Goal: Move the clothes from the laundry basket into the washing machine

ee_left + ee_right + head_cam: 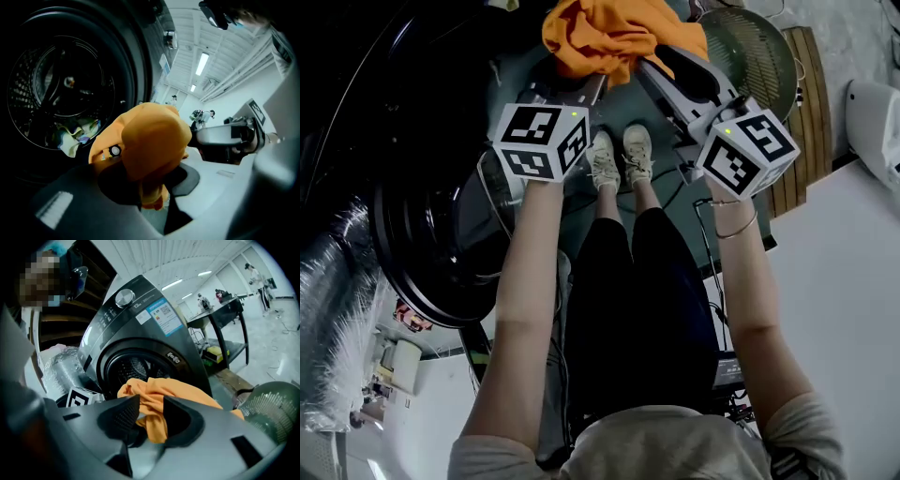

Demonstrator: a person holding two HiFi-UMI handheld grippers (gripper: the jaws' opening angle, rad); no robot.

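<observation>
Orange garment (619, 33) bunched at 12 o'clock in head view, off the floor, hanging between both my tongs in front of the washer opening. Washing machine (422, 187) at 9 o'clock, door open, dark drum; left gripper view shows a few pale clothes (75, 136) already inside the drum at 9 o'clock. Silver foil hose (337, 309) at 8 o'clock beside the washer. My left tongs (581, 84) at 11 o'clock, pads pinching a fold of the garment, cloth bulging over them. My shoes (619, 155) on the floor at centre, just under the garment. My right tongs (652, 66) at 1 o'clock, jaws spread; a strip of the garment hangs down in the gap, loose, not squeezed, clear of one pad. Laundry basket (750, 47), green mesh, at 1 o'clock, just beyond the right tongs; its inside cannot be made out.
</observation>
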